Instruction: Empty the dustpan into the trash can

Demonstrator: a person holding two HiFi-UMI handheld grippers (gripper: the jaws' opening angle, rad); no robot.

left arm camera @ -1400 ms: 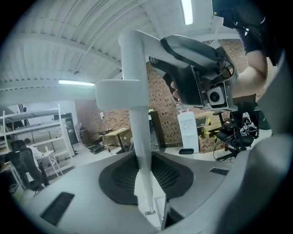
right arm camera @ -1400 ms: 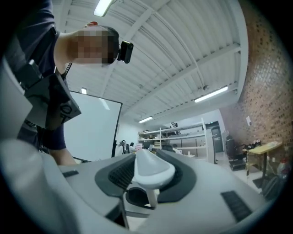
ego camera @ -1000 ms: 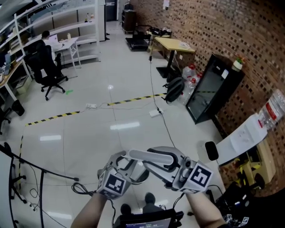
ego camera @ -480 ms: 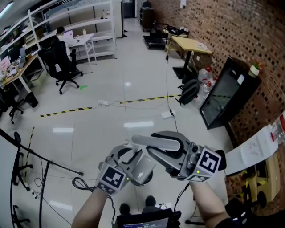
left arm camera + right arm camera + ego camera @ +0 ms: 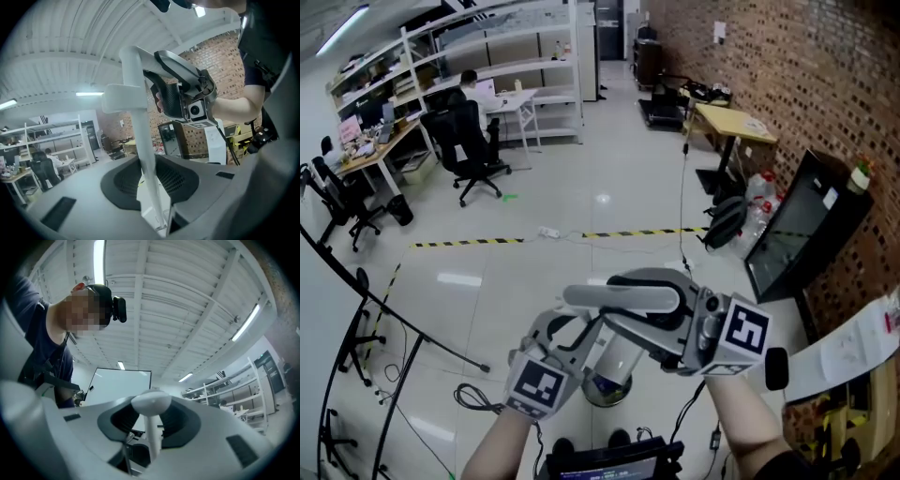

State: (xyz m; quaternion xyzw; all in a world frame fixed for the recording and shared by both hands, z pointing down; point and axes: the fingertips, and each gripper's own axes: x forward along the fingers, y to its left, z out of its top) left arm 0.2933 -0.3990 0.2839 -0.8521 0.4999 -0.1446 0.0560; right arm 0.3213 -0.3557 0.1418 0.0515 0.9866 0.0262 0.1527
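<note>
Both tongs are on the white plastic long-handled dustpan (image 5: 619,298), held up in the air in front of the person.

Left tongs (image 5: 581,328): the left gripper view shows the jaws narrowly apart and clamped on the dustpan's thin white upright pole (image 5: 140,140), with the pads pressing it from both sides (image 5: 150,183). The pole runs up to a short crossbar.

Right tongs (image 5: 628,305): the jaws are set wide and gripped around the rounded white end of the handle (image 5: 151,404), which fills the gap between the dark pads (image 5: 151,422). The left gripper view shows the same grip from the side, high on the pole (image 5: 154,89).

In the head view the handle lies roughly level, running left to right between the two tongs. The pan part hangs below it and is mostly hidden by the tongs.

The round pale trash can with a dark inside (image 5: 609,386) stands on the glossy grey tiled floor (image 5: 534,281), directly below the dustpan and partly covered by it. I cannot tell whether anything is falling out.

Background:
- A yellow-and-black striped tape line (image 5: 647,232) crosses the floor.
- A black office chair (image 5: 469,141) stands by the white shelving (image 5: 516,66).
- The red brick wall (image 5: 797,84) is on the right, with a black flat screen (image 5: 797,239) leaning against it.
</note>
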